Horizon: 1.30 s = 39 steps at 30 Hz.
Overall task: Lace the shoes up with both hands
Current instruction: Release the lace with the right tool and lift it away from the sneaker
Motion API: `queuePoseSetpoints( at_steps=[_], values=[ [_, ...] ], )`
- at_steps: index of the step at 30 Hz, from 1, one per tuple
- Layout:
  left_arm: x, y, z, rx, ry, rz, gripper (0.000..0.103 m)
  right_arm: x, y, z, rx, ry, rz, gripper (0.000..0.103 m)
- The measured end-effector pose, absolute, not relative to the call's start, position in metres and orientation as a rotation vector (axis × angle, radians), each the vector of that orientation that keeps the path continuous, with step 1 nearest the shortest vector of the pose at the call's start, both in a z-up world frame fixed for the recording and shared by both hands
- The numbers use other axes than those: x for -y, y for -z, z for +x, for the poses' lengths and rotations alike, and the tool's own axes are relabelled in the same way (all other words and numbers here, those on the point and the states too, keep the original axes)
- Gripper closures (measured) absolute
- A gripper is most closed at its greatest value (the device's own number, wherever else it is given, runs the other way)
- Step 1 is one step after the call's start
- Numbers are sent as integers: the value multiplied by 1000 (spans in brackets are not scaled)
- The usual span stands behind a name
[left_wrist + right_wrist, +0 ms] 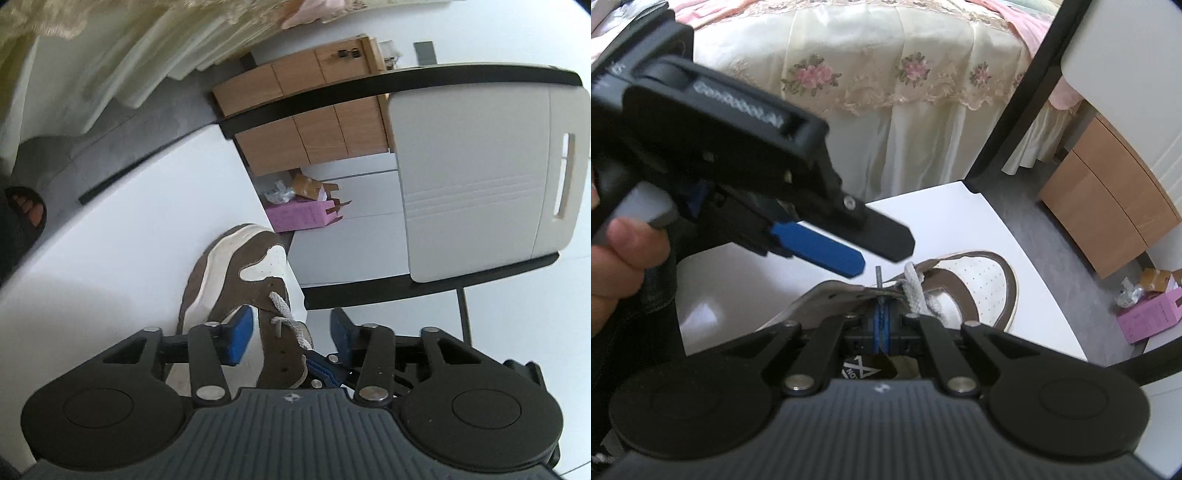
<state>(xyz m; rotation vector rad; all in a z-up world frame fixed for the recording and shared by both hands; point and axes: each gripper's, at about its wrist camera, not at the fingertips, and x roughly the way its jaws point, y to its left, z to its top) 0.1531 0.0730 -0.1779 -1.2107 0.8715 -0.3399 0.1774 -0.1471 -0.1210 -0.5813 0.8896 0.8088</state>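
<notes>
Left wrist view shows my left claw [291, 332] spread wide, its blue pads on either side of the brown eyelet flap of the brown-and-white shoe [240, 273]. A white lace [291, 321] threads through that flap between the pads. The shoe lies near the edge of the white desk [147, 206], toe pointing away. From the right wrist, my right claw [882, 314] is pressed together, pinching the lace's dark tip [878, 278] at the eyelet row. My hand [620, 254] grips the left claw's handle.
</notes>
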Motion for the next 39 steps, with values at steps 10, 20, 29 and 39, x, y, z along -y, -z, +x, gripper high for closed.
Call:
queuePoseSetpoints(
  at_steps=[10,20,29,39],
  values=[
    [-70,189,154,-901,297,-1254,100,149,122,181,-910,-785,-518,99],
    [-69,183,151,-900,278,-1194,100,150,88,162,-862,-877,-607,58],
    [-64,171,150,-879,283,-1082,100,133,78,175,-865,-924,-626,53],
    [-75,158,141,-810,244,-1040,101,124,96,178,-916,-883,-634,55]
  ],
)
